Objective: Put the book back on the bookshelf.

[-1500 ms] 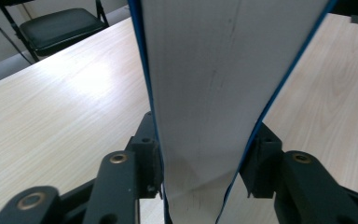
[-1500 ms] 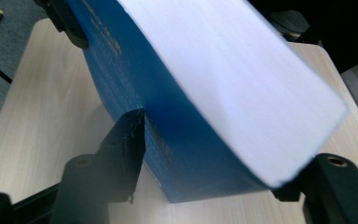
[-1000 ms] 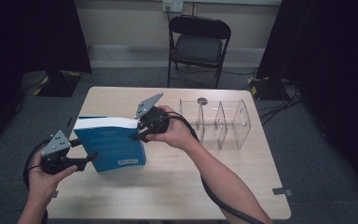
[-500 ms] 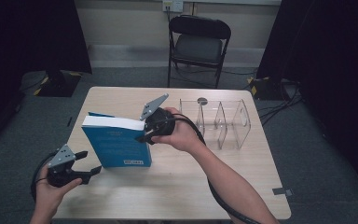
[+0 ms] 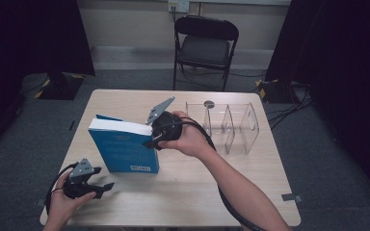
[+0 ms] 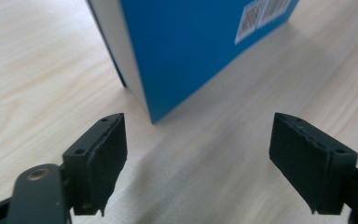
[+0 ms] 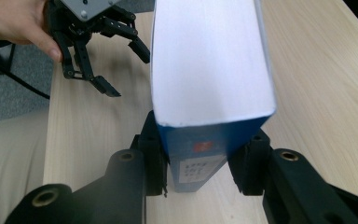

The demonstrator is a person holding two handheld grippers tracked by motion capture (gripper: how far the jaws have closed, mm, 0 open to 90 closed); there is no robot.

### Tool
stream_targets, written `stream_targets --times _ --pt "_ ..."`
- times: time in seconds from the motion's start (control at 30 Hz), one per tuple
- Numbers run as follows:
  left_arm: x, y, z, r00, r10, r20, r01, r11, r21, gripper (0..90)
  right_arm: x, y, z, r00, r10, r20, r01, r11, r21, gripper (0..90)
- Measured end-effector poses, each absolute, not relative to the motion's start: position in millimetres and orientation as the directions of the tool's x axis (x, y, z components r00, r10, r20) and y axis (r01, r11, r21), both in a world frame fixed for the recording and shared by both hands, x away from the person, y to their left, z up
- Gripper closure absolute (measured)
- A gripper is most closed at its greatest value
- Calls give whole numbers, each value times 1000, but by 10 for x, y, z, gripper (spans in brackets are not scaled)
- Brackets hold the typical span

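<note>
Wooden desk (image 5: 183,192) is carrying an empty clear divider rack (image 5: 229,126); my right claw (image 5: 152,143) is gripping the upright blue book (image 5: 125,149), my left claw (image 5: 107,189) gaping, holding nothing.

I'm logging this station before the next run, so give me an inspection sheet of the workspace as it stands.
Surface: light wooden table, bare around the book.
Job's things: blue book standing upright on the table, white page edge on top.
Clutter: clear divided organizer at the far right of the table, with a small dark round thing behind it.
Grippers: right gripper shut on the book at its spine end; left gripper open, nothing between its jaws, low over the table near the book's lower corner.
Cables: black cable runs along the right forearm; another loops by the left hand.
Surroundings: black folding chair behind the table, grey floor, dark curtains at both sides.
</note>
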State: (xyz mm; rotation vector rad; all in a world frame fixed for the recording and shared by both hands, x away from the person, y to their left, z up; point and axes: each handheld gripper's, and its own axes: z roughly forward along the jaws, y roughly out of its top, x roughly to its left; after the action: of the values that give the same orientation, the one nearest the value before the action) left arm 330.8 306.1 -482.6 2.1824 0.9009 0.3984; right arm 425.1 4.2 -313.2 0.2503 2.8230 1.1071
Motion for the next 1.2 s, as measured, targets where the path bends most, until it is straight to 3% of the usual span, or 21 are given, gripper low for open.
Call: stream_targets --times 0.67,1.2 --pt "3340 3013 -4905 747 665 2 498 -561 661 201 4259 245 -2957 -975 221 -25 171 815 553 585" --pt "3335 3011 -4957 756 655 -12 479 -541 691 148 4296 447 -2825 -969 245 -13 207 846 491 573"
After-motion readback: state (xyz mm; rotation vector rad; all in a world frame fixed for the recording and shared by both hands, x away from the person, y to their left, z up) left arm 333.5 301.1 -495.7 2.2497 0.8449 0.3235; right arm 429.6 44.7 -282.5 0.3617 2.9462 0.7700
